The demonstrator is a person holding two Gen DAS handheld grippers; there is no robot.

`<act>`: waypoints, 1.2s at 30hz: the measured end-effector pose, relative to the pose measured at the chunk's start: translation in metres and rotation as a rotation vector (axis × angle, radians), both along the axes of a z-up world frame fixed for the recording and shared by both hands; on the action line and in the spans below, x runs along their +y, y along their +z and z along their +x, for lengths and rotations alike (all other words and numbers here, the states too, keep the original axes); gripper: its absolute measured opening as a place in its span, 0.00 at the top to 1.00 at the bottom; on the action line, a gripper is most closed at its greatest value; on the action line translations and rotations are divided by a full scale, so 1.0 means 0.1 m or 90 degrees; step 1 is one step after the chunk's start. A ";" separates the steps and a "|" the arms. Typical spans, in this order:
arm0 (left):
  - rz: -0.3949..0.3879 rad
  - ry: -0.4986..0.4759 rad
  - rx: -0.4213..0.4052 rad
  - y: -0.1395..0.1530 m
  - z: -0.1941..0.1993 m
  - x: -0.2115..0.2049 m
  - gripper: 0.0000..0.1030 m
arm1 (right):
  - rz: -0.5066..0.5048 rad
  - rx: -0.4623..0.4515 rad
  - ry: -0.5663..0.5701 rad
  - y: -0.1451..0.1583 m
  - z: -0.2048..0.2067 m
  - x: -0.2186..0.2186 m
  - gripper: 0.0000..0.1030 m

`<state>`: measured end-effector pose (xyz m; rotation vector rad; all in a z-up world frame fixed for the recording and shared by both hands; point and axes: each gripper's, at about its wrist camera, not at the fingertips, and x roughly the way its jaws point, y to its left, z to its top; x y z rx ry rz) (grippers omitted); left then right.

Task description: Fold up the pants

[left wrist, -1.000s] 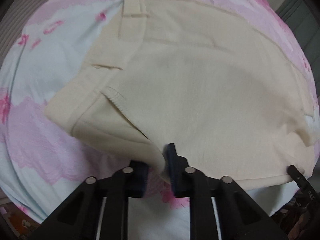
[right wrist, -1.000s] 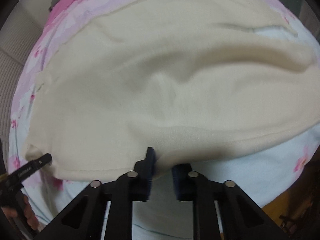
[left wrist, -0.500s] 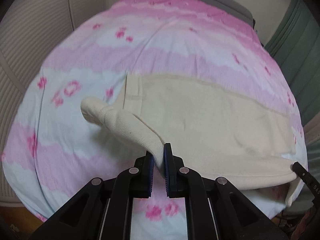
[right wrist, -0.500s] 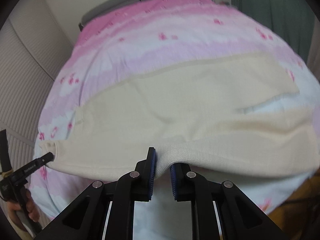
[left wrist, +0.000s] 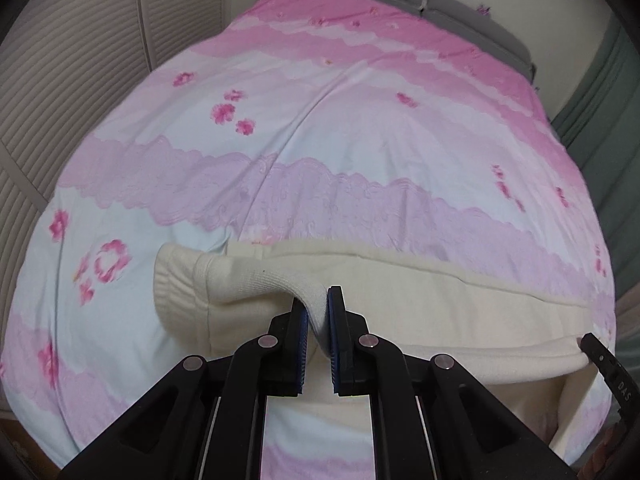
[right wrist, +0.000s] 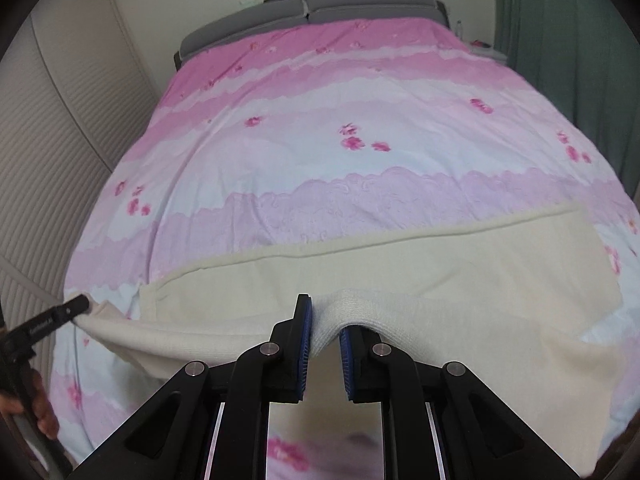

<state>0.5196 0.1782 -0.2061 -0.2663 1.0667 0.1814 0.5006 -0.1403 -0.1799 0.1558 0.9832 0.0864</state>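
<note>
Cream pants (left wrist: 420, 300) lie across the near end of a bed, their near edge lifted off the cover. My left gripper (left wrist: 318, 308) is shut on the ribbed waistband end, which curls over to the left. In the right wrist view the same pants (right wrist: 460, 268) stretch across the frame, and my right gripper (right wrist: 324, 320) is shut on a fold of the ribbed near edge. The raised edge hangs in a band between both grippers. The left gripper's tip (right wrist: 76, 304) shows at the far left of the right wrist view, the right gripper's tip (left wrist: 596, 344) at the far right of the left wrist view.
The bed's pink, white and pale blue flowered cover (right wrist: 340, 140) runs back to grey pillows (right wrist: 320, 8). A ribbed beige wall panel (right wrist: 52, 152) stands on the left, a green curtain (right wrist: 568, 60) on the right. A hand (right wrist: 40, 412) holds the left gripper's handle.
Both grippers have risen and pulled back, lifting the pants' near edge off the bed. The left gripper closed onto the waistband. Much more of the bed now shows beyond the pants.
</note>
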 end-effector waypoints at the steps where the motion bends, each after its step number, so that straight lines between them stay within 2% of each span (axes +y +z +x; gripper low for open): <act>1: 0.006 0.000 0.012 -0.08 0.13 0.00 0.89 | 0.000 0.012 0.003 -0.08 0.16 0.02 0.86; 12: 0.038 0.003 0.131 -0.89 1.14 0.07 0.89 | -0.037 0.109 0.052 -0.86 1.31 0.22 0.86; 17: 0.065 -0.003 0.174 -1.18 1.35 0.01 0.87 | -0.037 0.172 0.050 -1.21 1.59 0.23 0.86; 19: 0.066 -0.002 0.187 -1.24 1.41 0.00 0.87 | -0.043 0.188 0.050 -1.29 1.64 0.24 0.85; 21: 0.079 -0.002 0.196 -1.26 1.45 -0.02 0.83 | -0.044 0.201 0.049 -1.33 1.67 0.25 0.83; 22: 0.076 0.007 0.192 -1.24 1.46 -0.02 0.81 | -0.043 0.203 0.049 -1.32 1.67 0.26 0.78; 23: 0.067 0.015 0.186 -1.20 1.46 -0.01 0.74 | -0.035 0.204 0.051 -1.31 1.67 0.26 0.68; 24: 0.058 0.024 0.167 -1.11 1.45 0.00 0.58 | -0.021 0.202 0.058 -1.28 1.66 0.28 0.63; 26: 0.066 0.040 0.119 -0.89 1.40 0.00 0.36 | -0.004 0.190 0.066 -1.19 1.63 0.31 0.49; 30: 0.096 -0.005 0.065 -0.49 1.24 -0.11 0.36 | 0.021 0.135 0.096 -0.84 1.47 0.40 0.44; 32: 0.115 -0.048 0.037 -0.27 1.08 -0.23 0.36 | 0.016 0.090 0.109 -0.57 1.33 0.43 0.39; 36: 0.136 -0.151 -0.022 0.12 0.68 -0.49 0.36 | 0.006 0.016 0.130 -0.09 0.94 0.43 0.38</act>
